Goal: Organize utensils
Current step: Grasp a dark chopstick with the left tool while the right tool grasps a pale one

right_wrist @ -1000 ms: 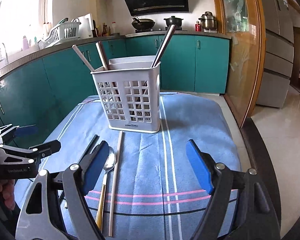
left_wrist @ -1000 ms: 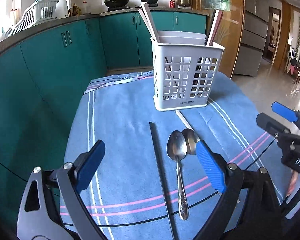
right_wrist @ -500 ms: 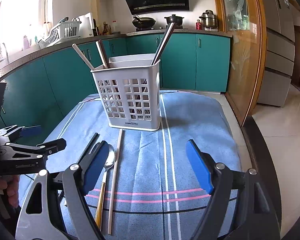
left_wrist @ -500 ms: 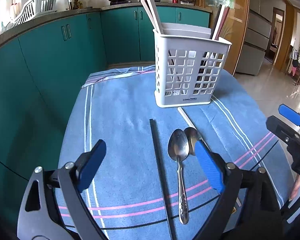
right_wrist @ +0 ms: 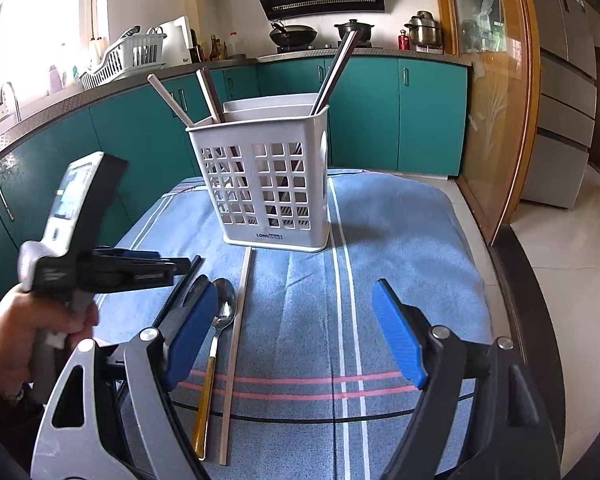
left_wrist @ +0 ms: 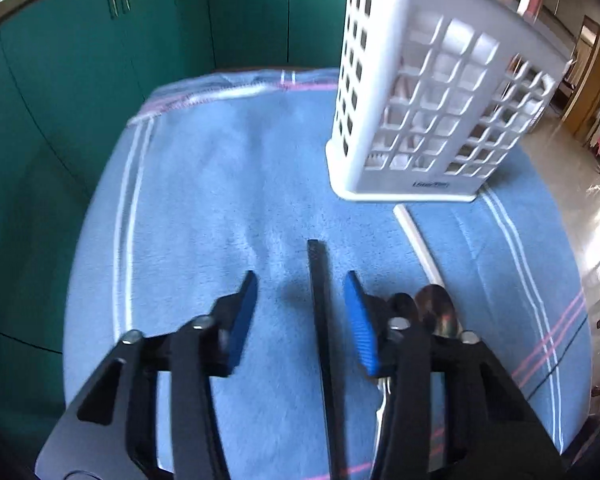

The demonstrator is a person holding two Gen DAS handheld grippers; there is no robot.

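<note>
A black chopstick (left_wrist: 318, 280) lies on the blue towel (left_wrist: 204, 200), and my left gripper (left_wrist: 300, 280) is low over it. Its jaws are closing, one blue pad on each side of the stick, with a gap still showing on both sides. To the right lie two spoons (left_wrist: 436, 308) and a white chopstick (left_wrist: 416, 236). The white slotted basket (left_wrist: 432, 100) stands beyond them with several chopsticks in it. My right gripper (right_wrist: 294, 292) hangs open over the towel with nothing between its pads. From there I see the left gripper (right_wrist: 180, 268), a gold-handled spoon (right_wrist: 224, 308) and the basket (right_wrist: 268, 184).
Teal cabinets (right_wrist: 148, 128) curve around the left and back. Their counter carries a dish rack (right_wrist: 128, 56), and pots (right_wrist: 352, 28) sit on a stove. A wooden door frame (right_wrist: 488, 100) and tiled floor lie to the right. The towel ends at the table's rounded edges.
My left gripper has dropped and moved forward over the black chopstick, and its jaws have narrowed around it. The right gripper has not moved.
</note>
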